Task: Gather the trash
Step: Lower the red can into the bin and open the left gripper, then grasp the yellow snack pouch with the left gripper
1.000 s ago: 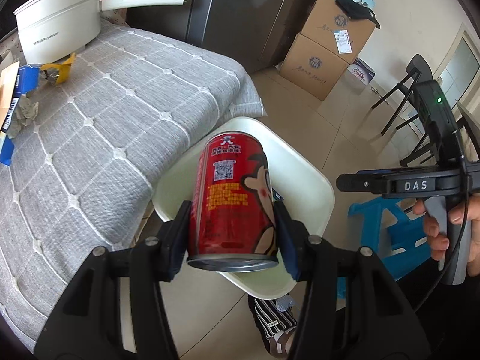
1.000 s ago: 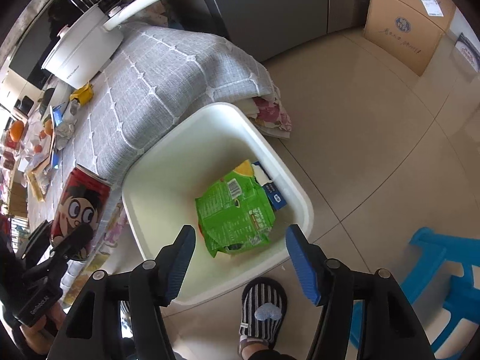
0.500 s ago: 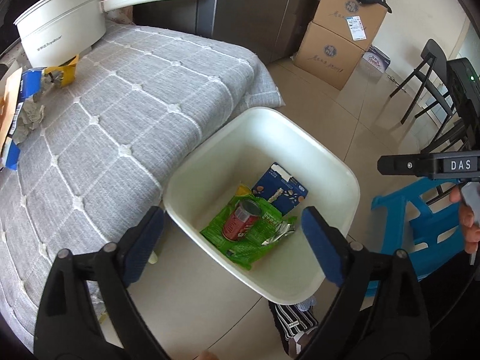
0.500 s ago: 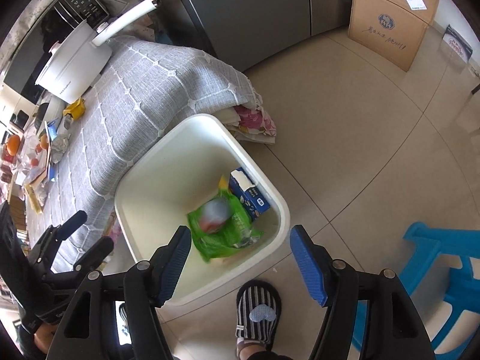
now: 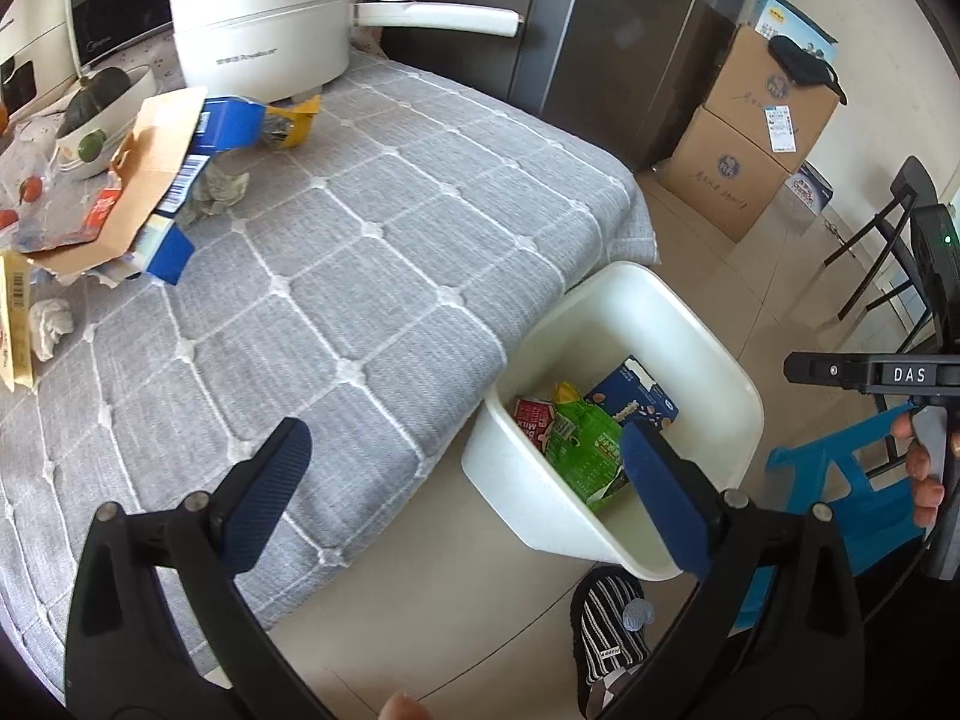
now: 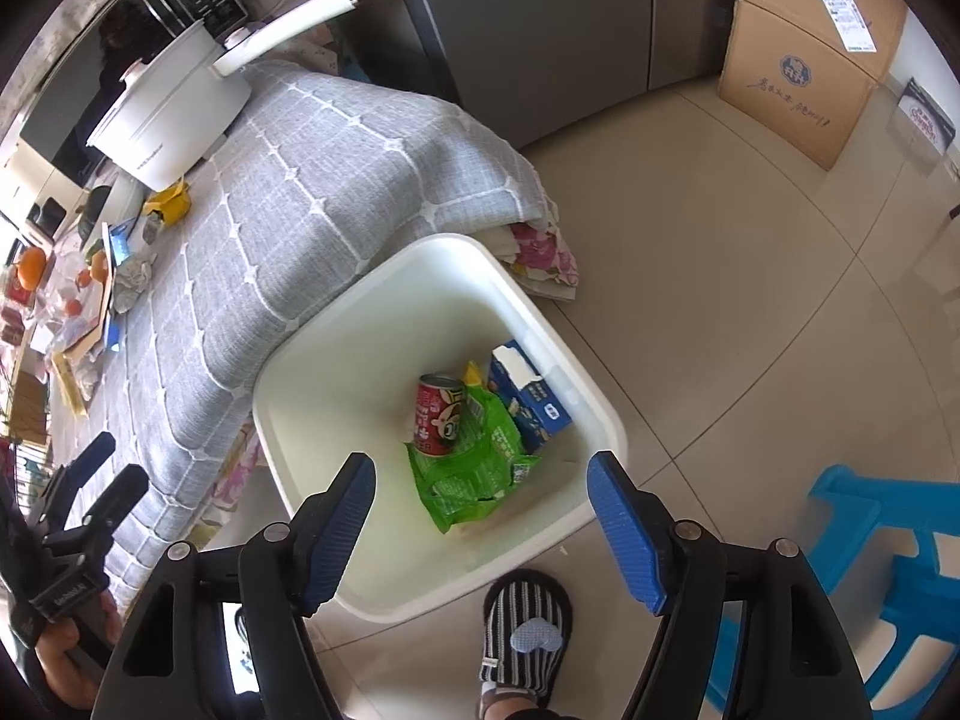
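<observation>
The white bin stands on the floor by the table corner. In it lie a red can, a green bag and a blue carton. My right gripper hangs above the bin, its jaws opening with nothing between them. My left gripper is over the table edge beside the bin, jaws opening and empty. The red can shows partly behind the bin wall. More trash lies far left on the table: torn cardboard with a blue carton, a crumpled tissue, a yellow wrapper.
A grey quilted cloth covers the table. A white pot with a long handle stands at its back. Cardboard boxes sit by the fridge. A blue stool and a striped slipper are close to the bin.
The left gripper opened and let go of the red can, which dropped into the bin. That gripper then swung left toward the table. The right gripper's jaws spread a little wider.
</observation>
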`<state>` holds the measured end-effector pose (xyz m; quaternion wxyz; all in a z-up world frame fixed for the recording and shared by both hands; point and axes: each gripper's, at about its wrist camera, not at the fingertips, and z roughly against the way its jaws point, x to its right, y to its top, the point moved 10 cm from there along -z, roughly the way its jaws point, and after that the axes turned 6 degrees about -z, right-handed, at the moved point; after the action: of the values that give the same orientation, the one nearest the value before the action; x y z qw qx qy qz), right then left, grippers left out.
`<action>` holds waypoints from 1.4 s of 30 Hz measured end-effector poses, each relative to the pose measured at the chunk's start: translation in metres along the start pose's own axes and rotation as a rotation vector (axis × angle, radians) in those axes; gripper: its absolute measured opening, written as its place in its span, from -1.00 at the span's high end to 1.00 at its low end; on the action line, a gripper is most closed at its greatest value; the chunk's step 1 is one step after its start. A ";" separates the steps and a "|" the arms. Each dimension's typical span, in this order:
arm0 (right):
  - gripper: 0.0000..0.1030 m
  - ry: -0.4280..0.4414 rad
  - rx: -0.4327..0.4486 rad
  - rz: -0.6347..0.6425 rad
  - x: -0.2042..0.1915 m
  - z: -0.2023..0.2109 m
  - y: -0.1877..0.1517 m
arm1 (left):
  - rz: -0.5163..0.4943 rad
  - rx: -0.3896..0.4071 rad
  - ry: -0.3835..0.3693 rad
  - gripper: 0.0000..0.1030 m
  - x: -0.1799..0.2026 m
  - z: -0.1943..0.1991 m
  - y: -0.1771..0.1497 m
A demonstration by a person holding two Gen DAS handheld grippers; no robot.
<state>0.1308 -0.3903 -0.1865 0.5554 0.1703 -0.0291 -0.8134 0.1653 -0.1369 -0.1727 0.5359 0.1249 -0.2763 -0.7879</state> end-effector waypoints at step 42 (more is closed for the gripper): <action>-0.54 0.033 0.006 0.347 -0.257 -0.064 0.004 | 0.255 0.071 0.581 -0.51 -0.303 0.006 0.014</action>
<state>0.2382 -0.1480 -0.1832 0.6875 0.1776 -0.0514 -0.7022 0.2934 0.1380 -0.1899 0.6821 0.3279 -0.1526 -0.6356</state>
